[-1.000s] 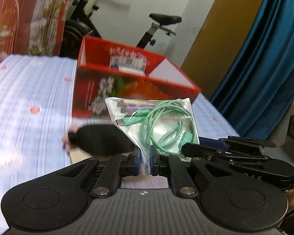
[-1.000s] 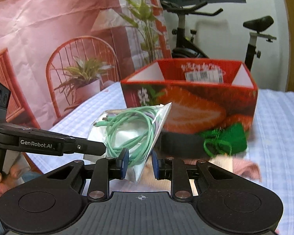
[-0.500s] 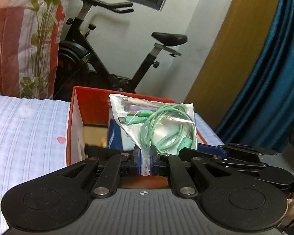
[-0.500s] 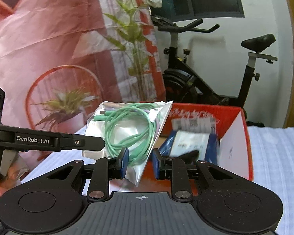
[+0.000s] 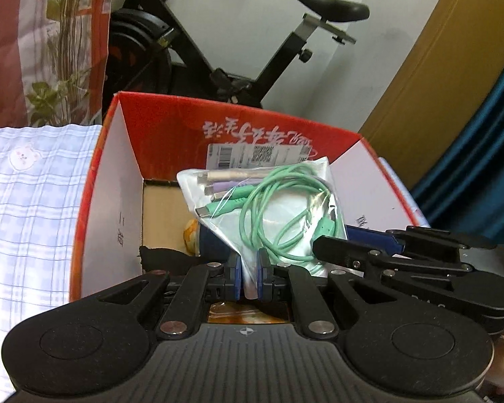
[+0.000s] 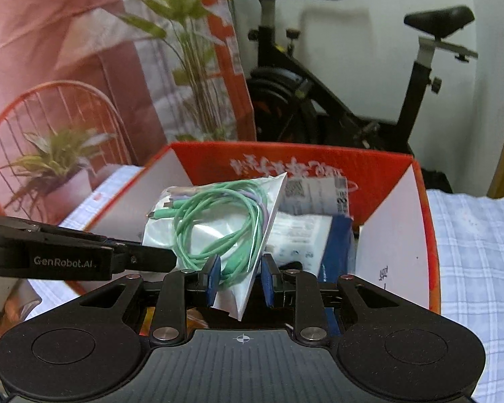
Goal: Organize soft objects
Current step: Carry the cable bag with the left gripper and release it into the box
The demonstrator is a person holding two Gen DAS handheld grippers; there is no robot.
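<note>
Both hands carry one clear plastic bag (image 5: pixel 268 221) of coiled green cable (image 5: pixel 279 208) over the open red box (image 5: pixel 158 124), which stands on a blue-checked cloth (image 5: pixel 27 201). The left gripper (image 5: pixel 249 277) has its fingers pressed together on the bag's lower corner, with only thin film between the blue pads. The right gripper (image 6: pixel 240 280) pinches the same bag (image 6: pixel 218 221) at its other bottom corner, its fingers a little apart because the film and a loop of cable (image 6: pixel 218 215) sit bunched between them.

The bag hangs above the box's interior, not yet resting on anything. Below it lie a dark blue packet (image 6: pixel 336 245) with a white label, a black soft item (image 5: pixel 164 257) and something orange near the cardboard floor.

The likely trouble is in the release. The film looks slick and the weight of the cable sits high above both pinches, so if one hand lets go first the bag may swing on the other corner and tip toward the box's white inner flap (image 6: pixel 393 235) or over the rim. The right fingers hold a cable loop as well as film; opening them slowly could let the loop snag on a pad and drag the bag back out. The packet already inside leaves an uneven bed, so the bag may slide rather than settle.
</note>
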